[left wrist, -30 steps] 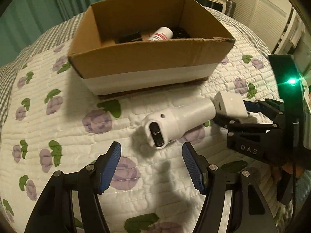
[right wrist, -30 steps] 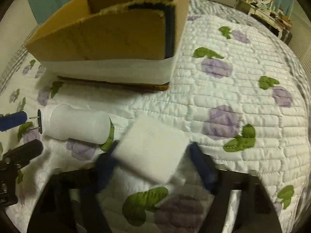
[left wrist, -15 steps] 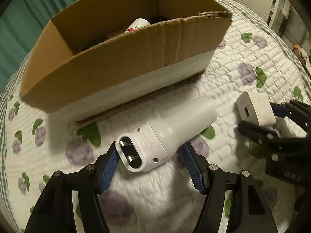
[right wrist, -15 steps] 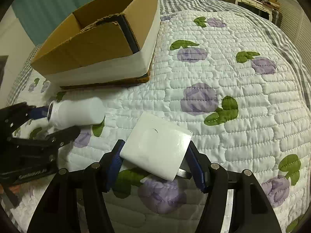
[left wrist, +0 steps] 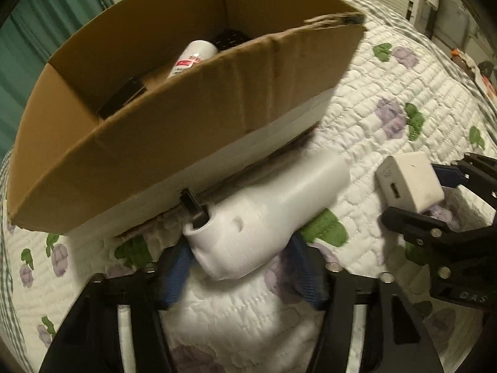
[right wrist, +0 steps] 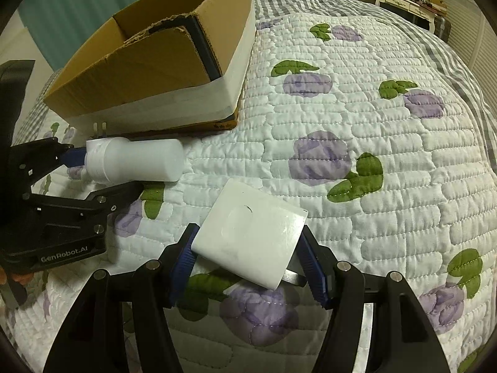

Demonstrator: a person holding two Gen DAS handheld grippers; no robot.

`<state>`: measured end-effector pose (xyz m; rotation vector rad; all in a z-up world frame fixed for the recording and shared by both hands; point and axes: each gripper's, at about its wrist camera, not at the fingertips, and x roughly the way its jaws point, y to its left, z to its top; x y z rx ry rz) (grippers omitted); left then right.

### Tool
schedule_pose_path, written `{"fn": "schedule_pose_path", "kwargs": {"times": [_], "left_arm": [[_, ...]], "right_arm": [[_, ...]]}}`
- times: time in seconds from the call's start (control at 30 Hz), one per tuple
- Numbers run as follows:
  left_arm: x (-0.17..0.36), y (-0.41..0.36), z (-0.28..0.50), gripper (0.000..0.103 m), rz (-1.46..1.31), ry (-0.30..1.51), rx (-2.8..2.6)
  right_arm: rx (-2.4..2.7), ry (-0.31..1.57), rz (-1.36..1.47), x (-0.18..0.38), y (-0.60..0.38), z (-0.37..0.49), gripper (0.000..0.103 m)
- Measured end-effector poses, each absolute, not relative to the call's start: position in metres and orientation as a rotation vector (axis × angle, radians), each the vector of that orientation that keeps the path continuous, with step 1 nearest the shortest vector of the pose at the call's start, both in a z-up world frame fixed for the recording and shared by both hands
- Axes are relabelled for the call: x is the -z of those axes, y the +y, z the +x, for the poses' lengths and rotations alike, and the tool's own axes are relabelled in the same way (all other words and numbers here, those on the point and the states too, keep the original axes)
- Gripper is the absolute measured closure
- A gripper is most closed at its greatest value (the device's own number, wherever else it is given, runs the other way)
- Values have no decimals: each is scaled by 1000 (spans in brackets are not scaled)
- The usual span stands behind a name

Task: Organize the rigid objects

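With both loads bound for the box (left wrist: 192,130), the left gripper (left wrist: 239,267) clamps the plug (left wrist: 264,214) and the right gripper (right wrist: 248,264) apparently pinches the charger (right wrist: 251,233).

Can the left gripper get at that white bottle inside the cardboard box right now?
Probably not. The left gripper is shut on the white plug-in device, and the cardboard box has its near wall standing between it and the white bottle.
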<state>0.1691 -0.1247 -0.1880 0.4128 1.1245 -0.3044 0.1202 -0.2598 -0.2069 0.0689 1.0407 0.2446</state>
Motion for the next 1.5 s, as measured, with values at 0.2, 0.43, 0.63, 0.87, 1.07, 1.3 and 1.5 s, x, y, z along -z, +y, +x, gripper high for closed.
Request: {"fn": "schedule_pose_path", "kwargs": {"times": [0.2,0.43,0.63,0.87,1.07,1.3,1.5], "left_arm": [[178,-115,155,47,346,1125,306],[149,-100,134,49,252,1098,292],[126,-84,112,61,209,1066,288],[119,-67,105,96,135,1107,284],[118,-69,104,45,131,1079,228],[136,-77,134,45,161,1114,208],[160,-73,158,43,89,1157,218]], "right_arm": [[-240,1039,59,206,-261,120,40],[-236,1023,42,192,-258,106,41],[-244,972,16,160,-249,91,41],[-250,932,-2,130,-237,78,41],[-260,943,3,133,-235,77,41],[-237,972,34,150,-252,86,41],[-227,1009,56,169,-262,94,41]]}}
